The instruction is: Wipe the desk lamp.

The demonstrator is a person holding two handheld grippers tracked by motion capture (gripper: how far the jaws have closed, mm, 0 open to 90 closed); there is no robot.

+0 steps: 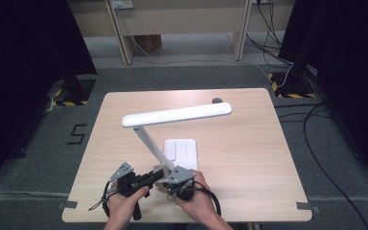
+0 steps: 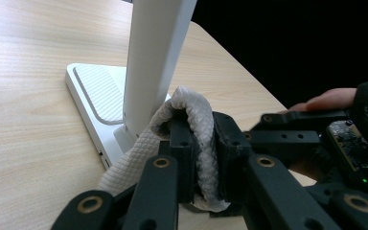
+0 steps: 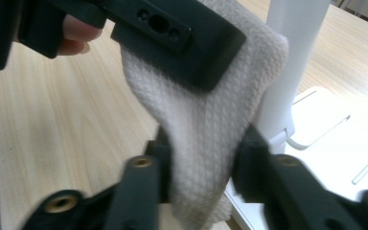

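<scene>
Wiping the lamp (image 1: 172, 116) stem with a cloth (image 2: 191, 134), both tongs working at its foot.

Left tongs (image 2: 202, 158) are gripping the cloth, clenched tight on a fold that is pressing against the lower stem (image 2: 151, 67), just above the base (image 2: 93, 96). Right tongs (image 3: 202, 158) are closing around the hanging end of the same cloth; pads look to be pinching it on both sides. Lamp is standing near the front edge of the surface (image 1: 249, 143), head raised and stretched level. Judging progress: cloth is only at the stem's bottom joint, so the upper stem, head and base pad are probably still waiting. No dirt is telling either way. Early to middle stage.
</scene>
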